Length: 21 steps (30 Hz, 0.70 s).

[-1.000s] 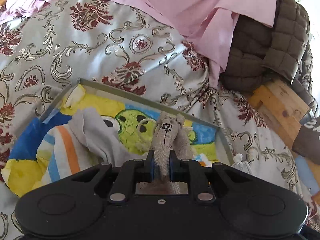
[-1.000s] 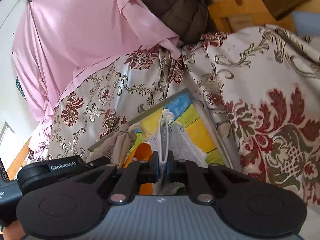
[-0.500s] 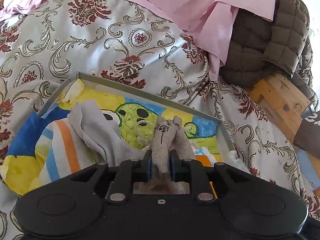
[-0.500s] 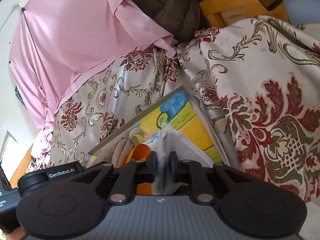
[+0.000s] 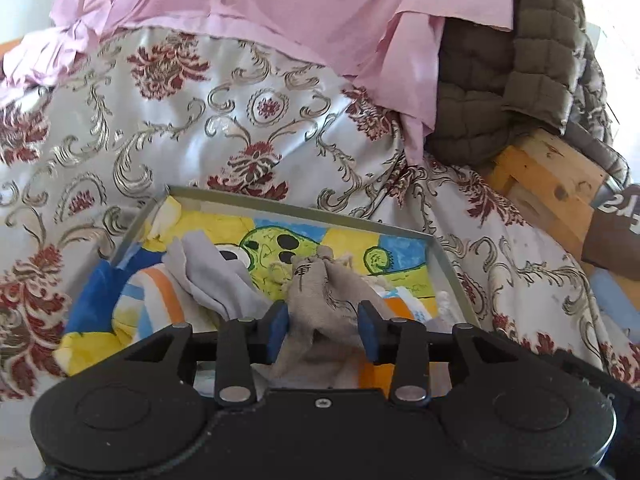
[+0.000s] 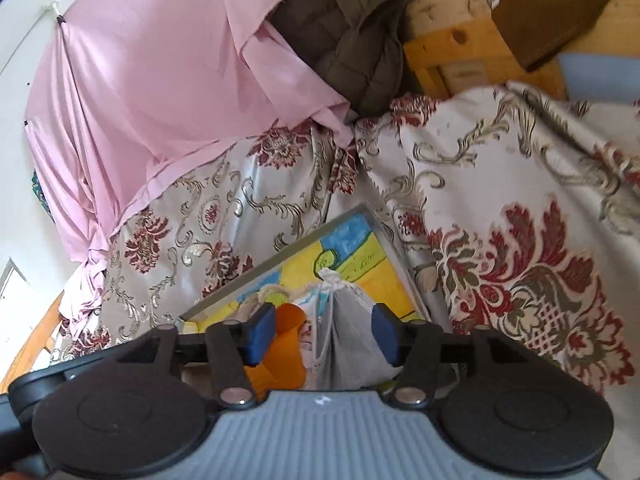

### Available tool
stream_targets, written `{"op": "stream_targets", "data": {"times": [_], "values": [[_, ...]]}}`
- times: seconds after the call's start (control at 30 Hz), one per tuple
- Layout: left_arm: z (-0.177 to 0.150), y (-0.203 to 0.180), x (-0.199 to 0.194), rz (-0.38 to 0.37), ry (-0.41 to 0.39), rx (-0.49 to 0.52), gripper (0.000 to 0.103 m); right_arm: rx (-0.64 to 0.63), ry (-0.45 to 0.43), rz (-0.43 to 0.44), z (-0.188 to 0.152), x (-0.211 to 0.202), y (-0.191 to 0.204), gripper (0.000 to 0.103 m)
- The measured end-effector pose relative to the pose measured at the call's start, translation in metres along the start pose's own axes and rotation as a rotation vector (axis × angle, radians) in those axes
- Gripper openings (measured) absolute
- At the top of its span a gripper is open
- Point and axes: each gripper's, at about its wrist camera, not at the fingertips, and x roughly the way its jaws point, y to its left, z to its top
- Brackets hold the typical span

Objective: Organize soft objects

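A shallow tray (image 5: 304, 207) with a yellow, blue and green cartoon print sits on the patterned bedspread. In it lie a grey cloth (image 5: 218, 272), an orange-and-blue striped cloth (image 5: 154, 300) and a beige drawstring pouch (image 5: 324, 296). My left gripper (image 5: 322, 330) is open, its blue pads either side of the pouch. In the right wrist view the tray (image 6: 360, 210) holds a grey face mask (image 6: 352, 320) with white loops. My right gripper (image 6: 322, 330) is open around the mask, above an orange patch (image 6: 286, 344).
A silver bedspread with red floral pattern (image 5: 248, 128) covers the surface. Pink fabric (image 5: 280, 4) hangs behind it. A brown quilted jacket (image 5: 516, 64) lies over wooden furniture (image 5: 548, 184) at the right. A dark brown box (image 6: 556, 8) stands at the right wrist view's top.
Both grippers have opened. The left let go of the beige pouch and the right let go of the face mask; both items now rest in the tray.
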Motion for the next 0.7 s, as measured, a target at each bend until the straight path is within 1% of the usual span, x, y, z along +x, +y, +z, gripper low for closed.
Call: {"op": "stream_targets", "data": {"times": [0.07, 0.1, 0.17, 0.27, 0.4, 0.43, 0.57, 0.7], "values": [[0.002, -0.003, -0.014, -0.002, -0.016, 0.018, 0.045, -0.011, -0.022, 0.003, 0.003, -0.013, 0.004, 0.072], [0.003, -0.004, -0.022, 0.000, -0.028, 0.030, 0.048, -0.016, -0.033, 0.011, 0.005, -0.020, 0.006, 0.074], [0.005, -0.007, -0.039, 0.006, -0.054, 0.050, 0.058, -0.028, -0.052, 0.028, 0.009, -0.034, 0.011, 0.081], [0.009, -0.010, -0.066, 0.000, -0.096, 0.073, 0.065, -0.056, -0.087, 0.031, 0.013, -0.055, 0.019, 0.085], [0.011, -0.014, -0.100, -0.003, -0.141, 0.093, 0.070, -0.085, -0.119, 0.034, 0.015, -0.083, 0.029, 0.091], [0.011, -0.015, -0.108, -0.004, -0.150, 0.096, 0.073, -0.091, -0.126, 0.036, 0.015, -0.090, 0.031, 0.093], [0.010, -0.021, -0.136, -0.003, -0.191, 0.107, 0.079, -0.107, -0.137, 0.040, 0.014, -0.108, 0.035, 0.097], [0.008, -0.028, -0.157, 0.004, -0.218, 0.131, 0.082, -0.121, -0.153, 0.035, 0.012, -0.124, 0.037, 0.101]]}}
